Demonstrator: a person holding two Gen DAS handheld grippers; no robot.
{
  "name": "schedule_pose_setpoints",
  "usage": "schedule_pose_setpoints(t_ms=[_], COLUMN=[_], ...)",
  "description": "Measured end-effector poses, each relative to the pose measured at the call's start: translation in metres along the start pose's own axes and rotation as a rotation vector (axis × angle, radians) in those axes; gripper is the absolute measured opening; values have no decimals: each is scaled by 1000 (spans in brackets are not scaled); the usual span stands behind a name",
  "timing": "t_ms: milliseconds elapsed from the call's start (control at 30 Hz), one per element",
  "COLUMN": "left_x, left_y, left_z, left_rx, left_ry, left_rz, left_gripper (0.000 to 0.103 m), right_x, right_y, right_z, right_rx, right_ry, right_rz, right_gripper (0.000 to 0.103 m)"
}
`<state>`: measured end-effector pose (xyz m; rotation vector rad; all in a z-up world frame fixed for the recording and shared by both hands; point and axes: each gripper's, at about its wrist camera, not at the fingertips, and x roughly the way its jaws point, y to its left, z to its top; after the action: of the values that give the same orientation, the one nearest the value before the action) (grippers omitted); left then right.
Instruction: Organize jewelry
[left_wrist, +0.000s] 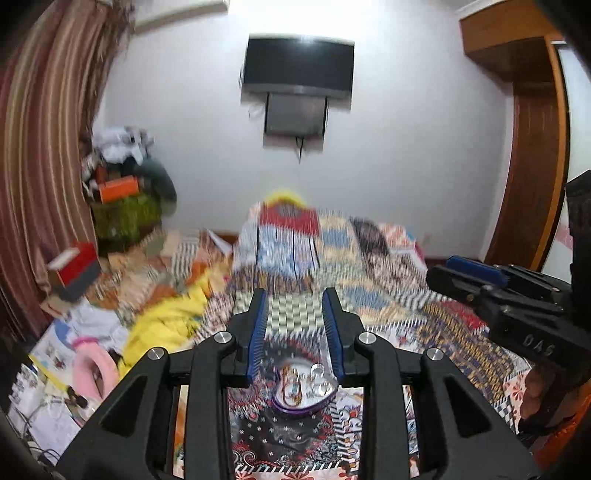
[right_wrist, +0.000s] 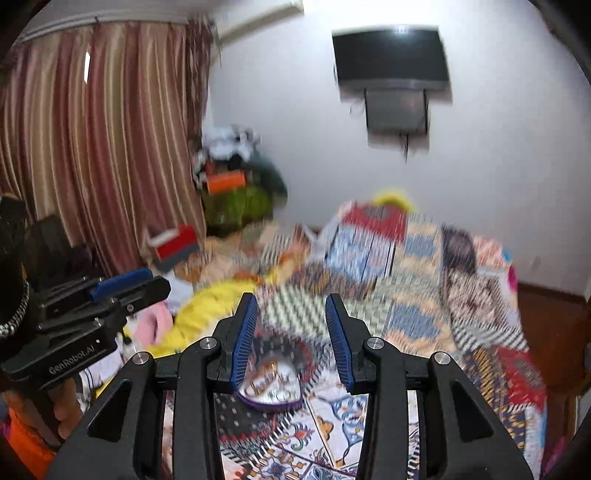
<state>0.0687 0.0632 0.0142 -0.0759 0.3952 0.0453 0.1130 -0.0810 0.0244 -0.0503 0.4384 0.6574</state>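
A purple heart-shaped jewelry tray (left_wrist: 308, 404) lies on the patterned bedspread, with blurred rings and bangles inside it. My left gripper (left_wrist: 295, 299) hovers above it, open with nothing between its blue pads. In the right wrist view the same tray (right_wrist: 271, 393) sits low between the fingers of my right gripper (right_wrist: 291, 302), which is also open and holds nothing. The other gripper shows at the edge of each view: my right gripper (left_wrist: 476, 275) in the left view, my left gripper (right_wrist: 129, 282) in the right view. Both views are motion-blurred.
The bed is strewn with a yellow cloth (left_wrist: 166, 328), a pink item (left_wrist: 94, 369) and papers at the left. A red box (left_wrist: 74, 269) and a pile of bags (left_wrist: 125, 199) stand by the striped curtain (right_wrist: 92, 147). A television (left_wrist: 297, 66) hangs on the far wall.
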Motion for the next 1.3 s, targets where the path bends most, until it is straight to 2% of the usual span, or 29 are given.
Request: schedule_pose_setpoints(t_ms=[133,333,400,467,500,567,667,1300], left_x=[-49,-92,-99,-104,-106,-108,-109,-105], left_y=[-9,-10,-9,-7,-6,-5,-3,-8], left_z=[6,1,0,-2,-3,-4,-5,-13], left_rx=[6,-15,-23,-30,-32,-33,-33,-24], left_ry=[-133,-230,-240,-252,-259,-260,-253,-225], left_rz=[30,70,79,90,96,109,117,126], left_gripper=[41,58,70,96,99,101,102,102], right_x=[-40,-79,-85,-88,-90,-93,-96,-94], right_y=[15,31,33,34,35,37,38,35], right_z=[8,4,1,-1,-2,-3,-5,-14], right_rx=[-5,2,9,16,17,16,12,15], right_ry=[-119,-253,-279,-300,-308,-319,-327,-282], right_rz=[-8,-54,-73,-96,-107,-128,-148,-147], right_gripper=[39,65,75,89,91,103,103,103])
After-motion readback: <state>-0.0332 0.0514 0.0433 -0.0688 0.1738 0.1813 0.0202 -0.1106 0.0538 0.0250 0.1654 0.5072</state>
